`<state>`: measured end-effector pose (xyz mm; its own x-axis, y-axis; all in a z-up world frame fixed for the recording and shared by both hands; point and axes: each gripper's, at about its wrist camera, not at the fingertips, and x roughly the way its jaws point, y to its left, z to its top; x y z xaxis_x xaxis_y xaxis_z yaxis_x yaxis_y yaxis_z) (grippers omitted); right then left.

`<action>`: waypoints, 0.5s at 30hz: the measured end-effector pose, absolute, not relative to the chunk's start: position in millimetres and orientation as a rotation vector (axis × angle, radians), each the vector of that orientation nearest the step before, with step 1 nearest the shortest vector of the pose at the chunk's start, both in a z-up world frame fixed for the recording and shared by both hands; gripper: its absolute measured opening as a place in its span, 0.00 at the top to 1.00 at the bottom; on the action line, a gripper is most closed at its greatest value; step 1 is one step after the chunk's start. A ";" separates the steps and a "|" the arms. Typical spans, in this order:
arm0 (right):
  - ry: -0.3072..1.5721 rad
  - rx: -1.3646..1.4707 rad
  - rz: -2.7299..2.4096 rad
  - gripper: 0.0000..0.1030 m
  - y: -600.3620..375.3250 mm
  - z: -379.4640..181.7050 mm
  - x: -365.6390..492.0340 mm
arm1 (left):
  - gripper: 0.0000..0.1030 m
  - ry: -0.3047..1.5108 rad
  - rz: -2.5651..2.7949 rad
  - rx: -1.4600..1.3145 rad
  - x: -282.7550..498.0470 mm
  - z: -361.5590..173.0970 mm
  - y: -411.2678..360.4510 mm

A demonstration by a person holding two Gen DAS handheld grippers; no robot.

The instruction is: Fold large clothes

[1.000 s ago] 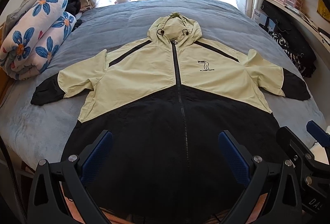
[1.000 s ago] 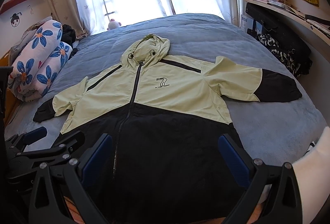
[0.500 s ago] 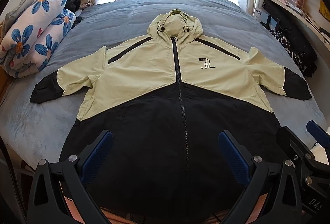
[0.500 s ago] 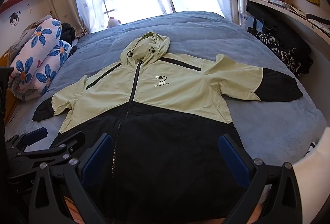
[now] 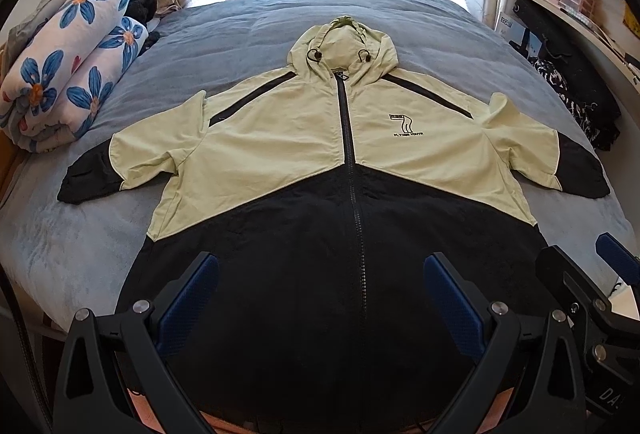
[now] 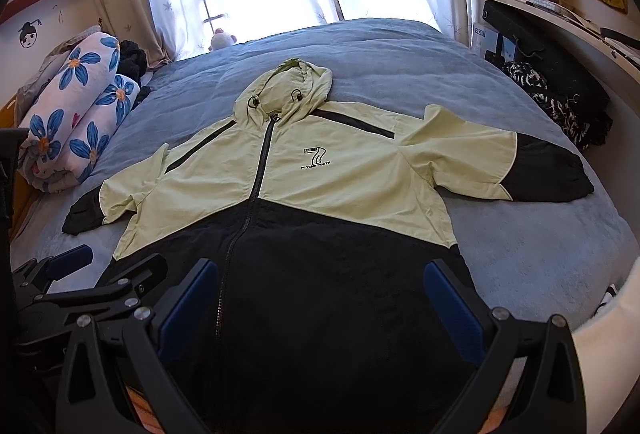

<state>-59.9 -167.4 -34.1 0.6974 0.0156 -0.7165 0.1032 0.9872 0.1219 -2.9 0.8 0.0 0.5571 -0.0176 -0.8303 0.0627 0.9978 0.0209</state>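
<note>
Nearest, left gripper (image 5: 320, 298) and right gripper (image 6: 320, 298) hover spread wide, holding nothing, over the jacket's (image 5: 344, 162) black hem. Jacket lies flat, zipped, mid-bed (image 5: 248, 26), hood toward the far edge; rolled floral blanket (image 5: 68, 66) along the bed's left edge.

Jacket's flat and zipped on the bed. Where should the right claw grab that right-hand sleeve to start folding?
Take the sleeve at its black cuff, coming from the outer, right side with the open right claw. The cuff is the free end, lying flat and pointing outward on the bed, so it should lift and swing across the jacket chest.
</note>
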 end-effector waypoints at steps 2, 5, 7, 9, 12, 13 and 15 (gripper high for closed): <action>0.799 0.160 -0.046 0.00 -167.3 -33.8 -60.1 | 0.02 0.979 -0.048 0.050 -1.4 0.1 0.9; 0.800 0.159 -0.044 0.00 -168.4 -34.2 -56.1 | 0.03 0.980 -0.048 0.051 0.9 0.1 0.2; 0.802 0.160 -0.044 0.00 -168.5 -34.1 -56.2 | 0.03 0.981 -0.047 0.051 2.9 0.2 -0.1; 0.802 0.158 -0.045 0.00 -168.4 -34.3 -55.5 | 0.03 0.984 -0.047 0.051 5.0 0.0 -0.1; 0.804 0.153 -0.046 0.00 -169.4 -33.6 -51.8 | 0.03 0.986 -0.047 0.051 9.1 -0.4 0.1; 0.804 0.152 -0.046 0.00 -168.9 -33.1 -50.7 | 0.03 0.987 -0.047 0.052 11.4 -0.4 -0.5; 0.803 0.144 -0.047 0.00 -169.1 -32.9 -47.8 | 0.03 0.983 -0.044 0.056 13.4 -0.3 -0.6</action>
